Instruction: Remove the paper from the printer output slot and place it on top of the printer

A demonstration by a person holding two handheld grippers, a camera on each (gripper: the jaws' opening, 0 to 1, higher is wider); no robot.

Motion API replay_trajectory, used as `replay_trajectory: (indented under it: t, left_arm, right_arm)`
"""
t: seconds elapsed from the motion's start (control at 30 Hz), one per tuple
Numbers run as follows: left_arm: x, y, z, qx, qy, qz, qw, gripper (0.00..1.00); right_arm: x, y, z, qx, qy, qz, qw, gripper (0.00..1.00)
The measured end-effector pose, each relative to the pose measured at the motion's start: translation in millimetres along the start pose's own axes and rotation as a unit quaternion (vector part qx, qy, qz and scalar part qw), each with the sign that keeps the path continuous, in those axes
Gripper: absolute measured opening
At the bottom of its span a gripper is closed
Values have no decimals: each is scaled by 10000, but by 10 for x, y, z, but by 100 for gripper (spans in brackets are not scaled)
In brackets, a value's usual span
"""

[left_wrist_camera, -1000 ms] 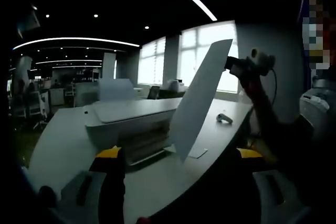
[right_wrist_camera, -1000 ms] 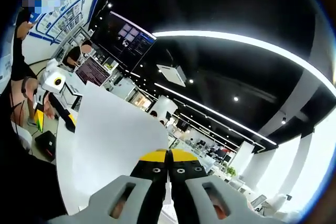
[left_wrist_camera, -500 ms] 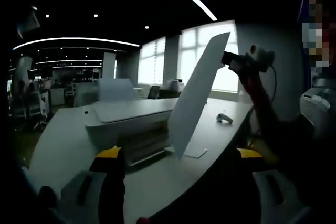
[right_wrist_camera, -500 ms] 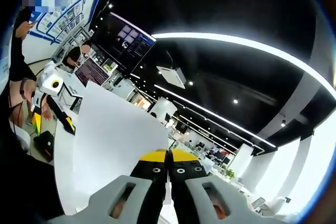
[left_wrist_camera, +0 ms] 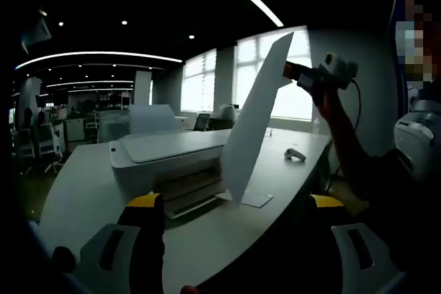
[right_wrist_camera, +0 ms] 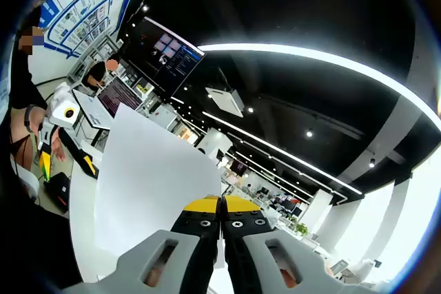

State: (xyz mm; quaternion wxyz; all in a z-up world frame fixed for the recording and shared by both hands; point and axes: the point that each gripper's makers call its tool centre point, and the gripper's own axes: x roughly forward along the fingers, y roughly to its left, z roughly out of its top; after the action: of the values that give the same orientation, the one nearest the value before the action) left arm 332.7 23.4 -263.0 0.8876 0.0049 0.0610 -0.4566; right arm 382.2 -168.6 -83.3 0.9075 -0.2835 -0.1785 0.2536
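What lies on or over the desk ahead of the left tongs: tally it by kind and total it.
Printer: 1
Paper sheet, held up: 1
Flat pale card: 1
Small grey object: 1
Total: 4

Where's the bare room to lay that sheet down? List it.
The printer's flat lid is bare. So is the desk left of the printer. The front is crowded by the output tray. The right gripper holds the paper.
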Motion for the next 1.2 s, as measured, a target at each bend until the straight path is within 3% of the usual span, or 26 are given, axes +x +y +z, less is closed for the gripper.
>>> replay_trajectory:
  t: [1.2]
  left_arm:
    - [12,-10,2,42,0,-31,10000,87]
  right_arm:
    - [193,-62,65,46,55,7,10000,0]
